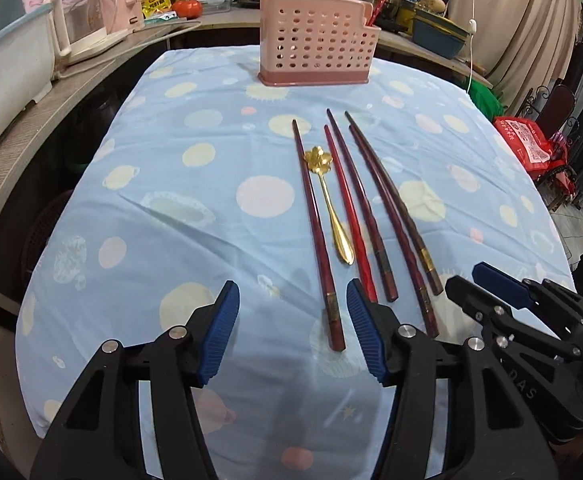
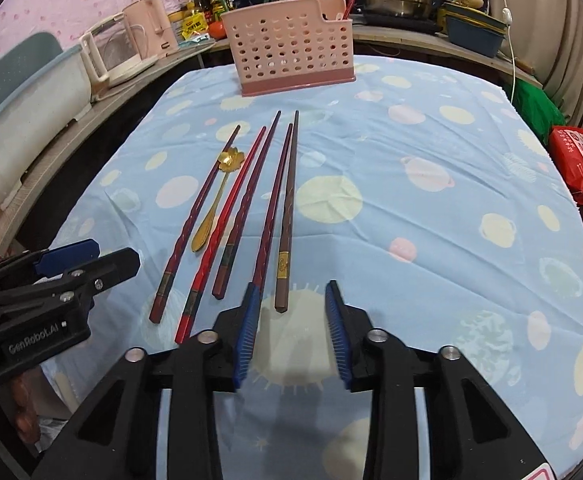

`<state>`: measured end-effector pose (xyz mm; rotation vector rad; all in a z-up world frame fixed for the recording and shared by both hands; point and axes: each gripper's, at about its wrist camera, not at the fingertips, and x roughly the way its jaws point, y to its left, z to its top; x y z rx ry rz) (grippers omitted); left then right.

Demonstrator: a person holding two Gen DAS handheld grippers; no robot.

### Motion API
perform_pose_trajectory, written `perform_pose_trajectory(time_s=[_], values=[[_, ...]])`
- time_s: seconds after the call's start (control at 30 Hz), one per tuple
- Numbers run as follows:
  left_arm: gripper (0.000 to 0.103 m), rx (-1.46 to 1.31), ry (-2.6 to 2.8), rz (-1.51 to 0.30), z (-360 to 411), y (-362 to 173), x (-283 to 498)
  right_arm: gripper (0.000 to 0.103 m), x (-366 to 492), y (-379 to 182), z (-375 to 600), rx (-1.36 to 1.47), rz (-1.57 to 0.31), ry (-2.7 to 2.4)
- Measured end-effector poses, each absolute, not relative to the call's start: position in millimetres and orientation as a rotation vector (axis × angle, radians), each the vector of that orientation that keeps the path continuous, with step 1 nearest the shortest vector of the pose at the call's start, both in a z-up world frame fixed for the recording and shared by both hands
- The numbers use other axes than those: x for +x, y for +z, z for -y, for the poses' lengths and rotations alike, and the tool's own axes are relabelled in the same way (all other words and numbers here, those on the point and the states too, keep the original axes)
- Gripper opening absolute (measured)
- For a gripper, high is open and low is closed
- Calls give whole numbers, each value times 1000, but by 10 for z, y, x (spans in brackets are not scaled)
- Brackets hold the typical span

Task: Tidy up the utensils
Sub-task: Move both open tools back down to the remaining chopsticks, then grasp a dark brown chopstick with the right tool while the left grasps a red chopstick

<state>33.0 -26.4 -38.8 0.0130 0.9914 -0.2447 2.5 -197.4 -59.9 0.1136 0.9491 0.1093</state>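
Blue cloth [image 1: 163, 220] lies bare left of chopsticks [image 1: 317, 228].

Occlusion: red chopstick [image 1: 347, 204] near end behind left gripper [image 1: 293, 308] pad | holder [image 1: 317, 42] contents mostly concealed by wall | bottle labels [image 1: 155, 4] illegible

Glossy lacquered chopsticks [image 1: 349, 200] and a shiny gold metal spoon [image 1: 327, 196] lie on matt printed cloth [image 1: 171, 200]; perforated plastic caddy [image 1: 315, 40] at twelve o'clock.
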Motion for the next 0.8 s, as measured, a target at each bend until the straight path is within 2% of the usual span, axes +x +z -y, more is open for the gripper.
perform_pose_trajectory(time_s=[0.4,0.47,0.53,0.7,0.8], values=[[50,26,-287,-1042,377,-580,353,14,228,-774,1920,104,-980,118],[41,17,-287,-1062,367,-640,373,12,242,-775,1925,100,-979,117],[36,9,-283,-1066,351,-672,384,12,252,-778,1925,100,-978,117],[34,31,-287,-1056,392,-673,382,12,251,-780,1884,64,-970,114],[21,34,-298,-1056,410,-674,378,8,244,-781,1878,61,-968,122]])
